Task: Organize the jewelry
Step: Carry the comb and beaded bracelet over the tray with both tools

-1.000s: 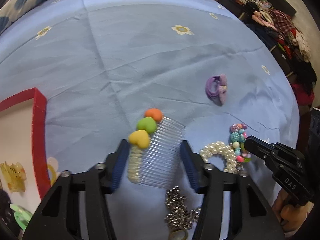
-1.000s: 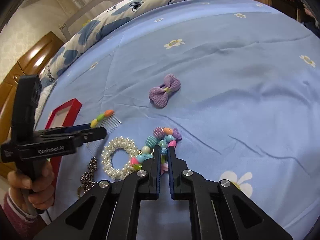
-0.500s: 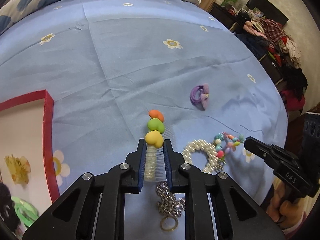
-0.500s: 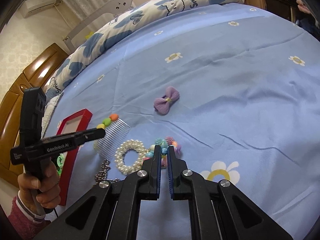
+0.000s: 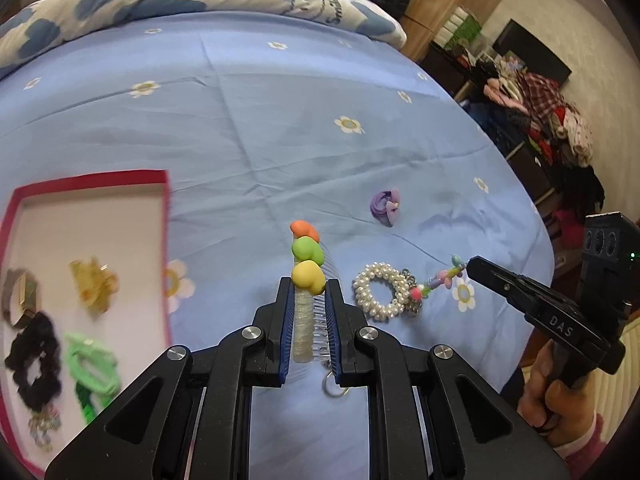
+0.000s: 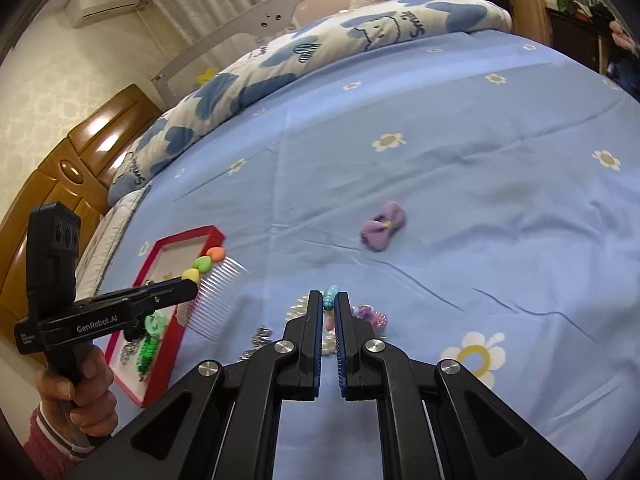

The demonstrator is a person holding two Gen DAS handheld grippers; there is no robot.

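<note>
The left tongs (image 5: 307, 298) are gripping one comb (image 5: 306, 276) with three hearts, lifted above the bed (image 5: 260, 128). The right tongs (image 6: 329, 300) are pinching one bead bracelet (image 5: 440, 280), dangling beside one pearl bracelet (image 5: 380, 290). One purple bow (image 6: 383, 225) is lying farther off.

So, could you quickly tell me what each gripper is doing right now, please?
Left gripper: closed on the hair comb with three hearts, lifted off the bed.
Right gripper: closed on the colourful bead bracelet, lifting one end.
</note>
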